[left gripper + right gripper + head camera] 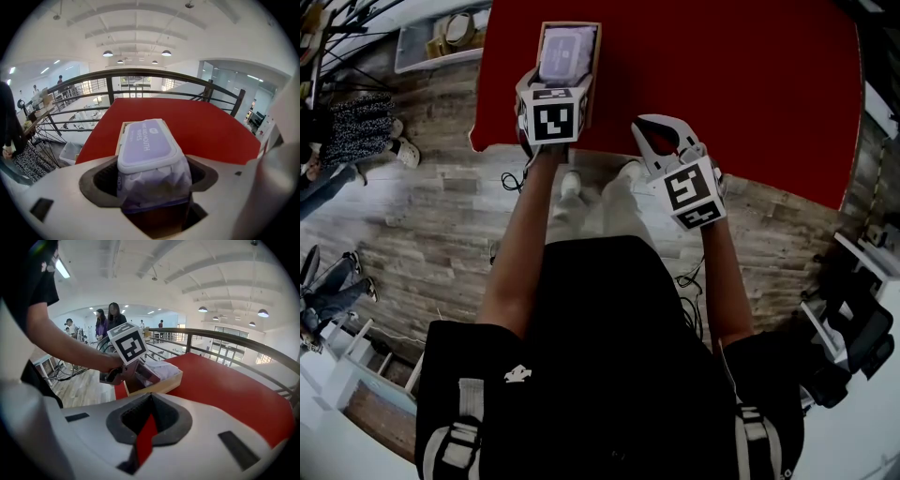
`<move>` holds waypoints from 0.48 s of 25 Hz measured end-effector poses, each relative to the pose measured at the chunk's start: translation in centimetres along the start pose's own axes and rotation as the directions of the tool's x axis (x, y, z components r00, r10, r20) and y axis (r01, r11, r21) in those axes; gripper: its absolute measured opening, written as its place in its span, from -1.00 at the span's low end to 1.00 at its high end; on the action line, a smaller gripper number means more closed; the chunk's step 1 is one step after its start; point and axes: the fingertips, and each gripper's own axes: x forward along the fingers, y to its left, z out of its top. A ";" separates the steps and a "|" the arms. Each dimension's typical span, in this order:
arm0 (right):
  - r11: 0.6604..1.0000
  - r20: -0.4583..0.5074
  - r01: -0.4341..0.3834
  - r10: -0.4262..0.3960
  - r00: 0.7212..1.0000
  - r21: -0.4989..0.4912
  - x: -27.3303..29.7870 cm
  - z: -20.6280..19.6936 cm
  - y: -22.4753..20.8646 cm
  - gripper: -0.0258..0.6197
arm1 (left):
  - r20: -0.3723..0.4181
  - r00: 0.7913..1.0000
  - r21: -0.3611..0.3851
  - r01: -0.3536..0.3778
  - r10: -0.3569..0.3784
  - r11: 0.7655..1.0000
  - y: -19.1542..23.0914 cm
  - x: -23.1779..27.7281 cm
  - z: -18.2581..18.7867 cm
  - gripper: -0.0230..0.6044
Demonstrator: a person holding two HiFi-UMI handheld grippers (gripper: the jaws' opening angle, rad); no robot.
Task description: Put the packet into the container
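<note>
A wipes packet (566,53) with a lilac lid lies lengthwise in an open wooden container (592,70) at the near left of the red table (750,84). My left gripper (558,82) is at the container's near end, its jaws pressed on the packet's (146,143) crinkled sides, and the container's rim (121,135) shows beside it. My right gripper (661,136) hangs over the table's near edge, right of the container, shut with nothing in it. In the right gripper view its jaws (147,427) meet, and the container (164,383) stands ahead to the left.
A grey crate (441,37) with several things sits on the wooden floor left of the table. People stand at the far left (347,131). A black railing (140,75) runs behind the table. Dark equipment (853,337) stands at the right.
</note>
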 end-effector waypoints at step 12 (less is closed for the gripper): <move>0.999 -0.021 -0.045 0.046 0.999 0.017 0.2 -0.4 1.1 -0.85 | -0.065 0.998 0.014 0.016 -0.015 1.000 -0.3 -0.9 0.6 0.33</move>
